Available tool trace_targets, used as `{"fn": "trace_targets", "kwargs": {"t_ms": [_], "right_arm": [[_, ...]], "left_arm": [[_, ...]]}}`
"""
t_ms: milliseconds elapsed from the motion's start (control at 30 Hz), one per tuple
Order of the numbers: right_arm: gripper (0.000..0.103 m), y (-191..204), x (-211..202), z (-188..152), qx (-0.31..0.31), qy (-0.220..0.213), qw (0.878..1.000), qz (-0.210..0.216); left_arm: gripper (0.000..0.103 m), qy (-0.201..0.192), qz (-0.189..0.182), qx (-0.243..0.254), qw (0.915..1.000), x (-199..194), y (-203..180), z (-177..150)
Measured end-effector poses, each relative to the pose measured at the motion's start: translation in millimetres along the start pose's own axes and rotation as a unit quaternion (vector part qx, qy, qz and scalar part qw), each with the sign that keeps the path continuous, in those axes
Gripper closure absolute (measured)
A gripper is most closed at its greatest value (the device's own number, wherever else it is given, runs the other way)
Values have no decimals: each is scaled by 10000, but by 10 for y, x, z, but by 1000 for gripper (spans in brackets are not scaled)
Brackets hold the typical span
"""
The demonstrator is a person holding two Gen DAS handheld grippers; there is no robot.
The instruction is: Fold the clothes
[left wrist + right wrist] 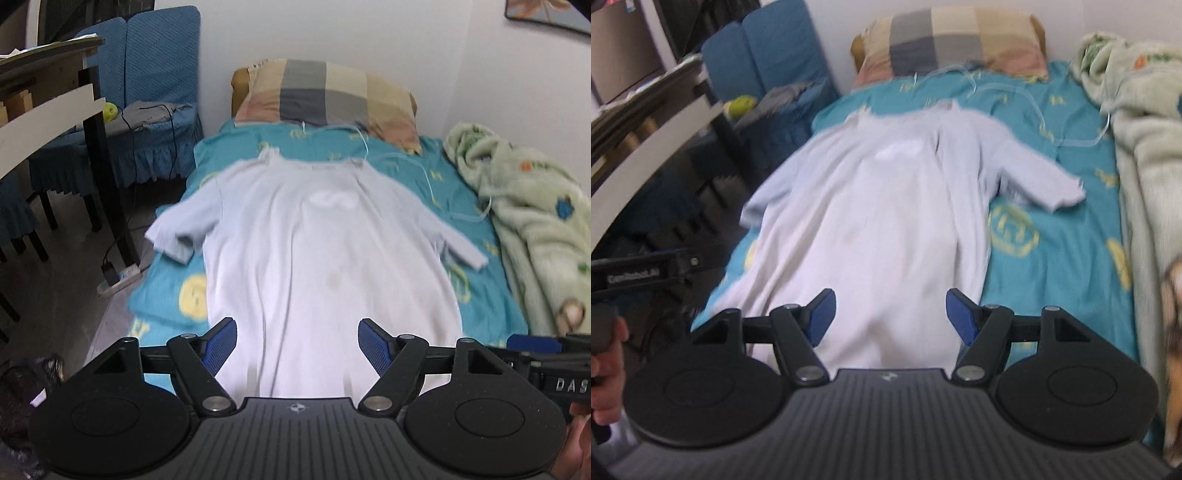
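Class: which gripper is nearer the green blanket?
Right. The right gripper hangs over the shirt's hem, toward the blanket; the left gripper sits farther from it.

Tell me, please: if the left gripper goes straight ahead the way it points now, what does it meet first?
Most likely the white shirt spread on the bed: the open left gripper points along its lower part. Depth is unclear.

This is a bedroom in a home. A bed [461,173] with a blue-green sheet fills the middle. A checked pillow [325,96] lies at 12 o'clock. A fluffy green blanket [528,221] is at 3 o'clock. Blue-covered chairs [159,74] and a table [48,103] stand at 10 o'clock.
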State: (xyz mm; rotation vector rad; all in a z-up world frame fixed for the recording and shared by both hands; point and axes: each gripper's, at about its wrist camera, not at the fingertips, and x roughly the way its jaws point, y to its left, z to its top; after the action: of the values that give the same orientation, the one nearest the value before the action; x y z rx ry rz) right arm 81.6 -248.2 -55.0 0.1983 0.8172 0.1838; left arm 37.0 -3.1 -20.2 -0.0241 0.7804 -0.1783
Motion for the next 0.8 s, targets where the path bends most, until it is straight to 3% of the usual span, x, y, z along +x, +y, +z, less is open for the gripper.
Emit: {"fn": "trace_targets", "kwargs": {"t_ms": [133, 300, 467, 600, 800], "right_arm": [[35, 30, -28, -132, -51, 47, 9997, -239], [35, -56, -66, -103, 247, -22, 9996, -156], [35, -120, 46, -108, 303, 109, 9989, -343], [35, -188, 34, -107, 483, 62, 9984, -303], [35, -377, -45, -70, 955, -113, 9948, -322]], "left_arm": [[28, -59, -234, 56, 9997, -50, -60, -324], [27, -238, -452, 333, 9981, -35, -130, -596], [24, -284, -651, 347, 9969, -9, -142, -597], [24, -92, -655, 623, 9959, 87, -230, -591], [24, -41, -1011, 1168, 9880, 138, -511, -606]]}}
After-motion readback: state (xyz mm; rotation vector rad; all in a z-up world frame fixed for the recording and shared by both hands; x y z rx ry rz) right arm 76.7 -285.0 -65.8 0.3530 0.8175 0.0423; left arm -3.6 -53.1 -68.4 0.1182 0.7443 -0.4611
